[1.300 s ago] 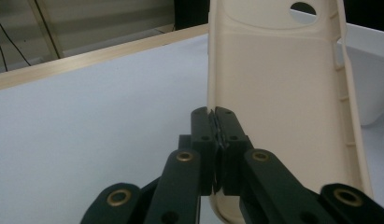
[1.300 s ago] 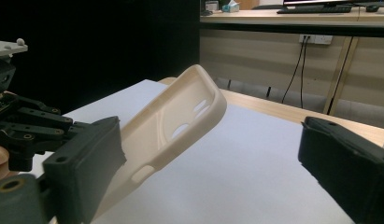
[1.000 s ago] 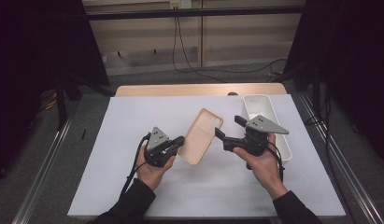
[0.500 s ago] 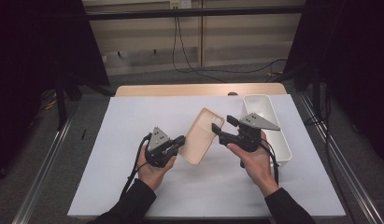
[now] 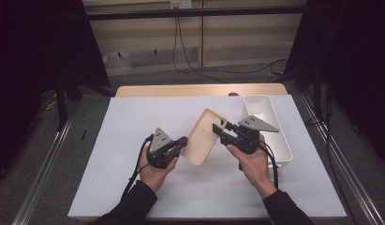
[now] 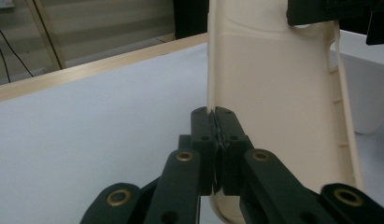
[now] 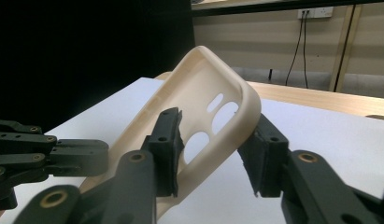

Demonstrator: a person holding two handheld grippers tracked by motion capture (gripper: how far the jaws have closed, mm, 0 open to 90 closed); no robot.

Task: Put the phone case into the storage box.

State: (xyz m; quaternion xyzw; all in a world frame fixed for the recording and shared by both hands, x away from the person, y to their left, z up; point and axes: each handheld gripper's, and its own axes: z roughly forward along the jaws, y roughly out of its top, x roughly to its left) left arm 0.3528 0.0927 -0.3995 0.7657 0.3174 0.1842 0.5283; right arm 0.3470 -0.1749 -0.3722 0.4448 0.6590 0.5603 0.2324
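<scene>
— So where's the phone case (image 5: 206, 137) sitting?

— Off the white table (image 5: 110, 154), tilted in the air between both tools. The left gripper (image 6: 216, 122) is clamped tight on the case's side wall near its lower end. The right gripper (image 7: 213, 149) has its jaws apart, straddling the camera-cutout corner; one pad (image 7: 168, 140) seems to touch, the other stands just clear.

— What could go wrong?

— I'd judge the thin wall is the weak spot. If the right one closes off-centre, the soft rim may buckle or twist out of the left pinch and drop.

— And the white bin (image 5: 270, 122)?

— Just beside the right hand (image 5: 253, 164); a sideways swing could knock it.
</scene>
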